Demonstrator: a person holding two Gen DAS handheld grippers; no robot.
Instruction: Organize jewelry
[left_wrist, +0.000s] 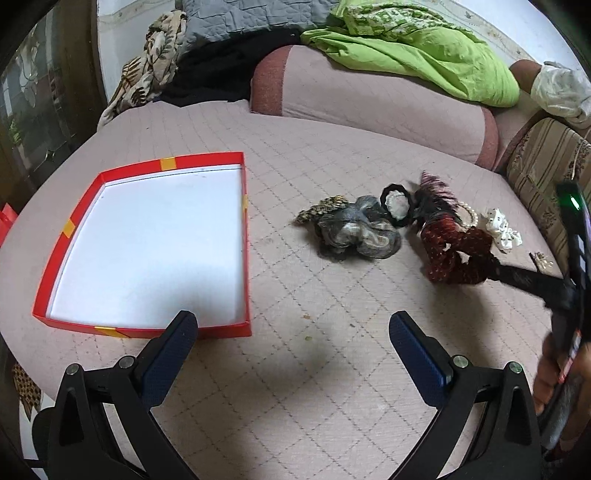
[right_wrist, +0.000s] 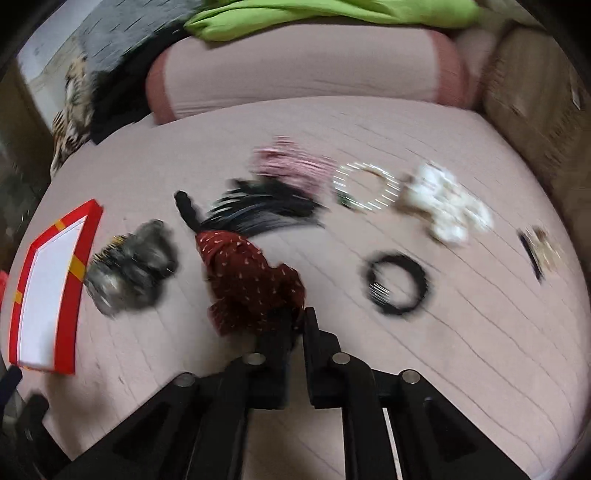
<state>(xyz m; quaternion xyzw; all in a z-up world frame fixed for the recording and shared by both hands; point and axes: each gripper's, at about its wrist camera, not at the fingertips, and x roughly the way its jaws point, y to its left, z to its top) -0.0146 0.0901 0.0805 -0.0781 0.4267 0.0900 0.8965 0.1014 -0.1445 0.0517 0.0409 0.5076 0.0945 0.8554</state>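
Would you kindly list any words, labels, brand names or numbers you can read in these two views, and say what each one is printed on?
None: no readable text shows in either view.
The red box carries only plain yellow tape strips, no lettering.
The dark red scrunchie, pinched in the right tool, has a small pale pattern, not letters.
The right wrist view is motion-blurred, so any fine print there could not be read.
The left tool bears no marking.

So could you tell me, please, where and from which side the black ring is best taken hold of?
Grip the black ring across its band on the near side, coming from above, one finger inside the hole and one outside. It lies flat on the bed cover, apart from the other pieces, so only the band offers a hold. The right gripper is already shut on the red scrunchie.
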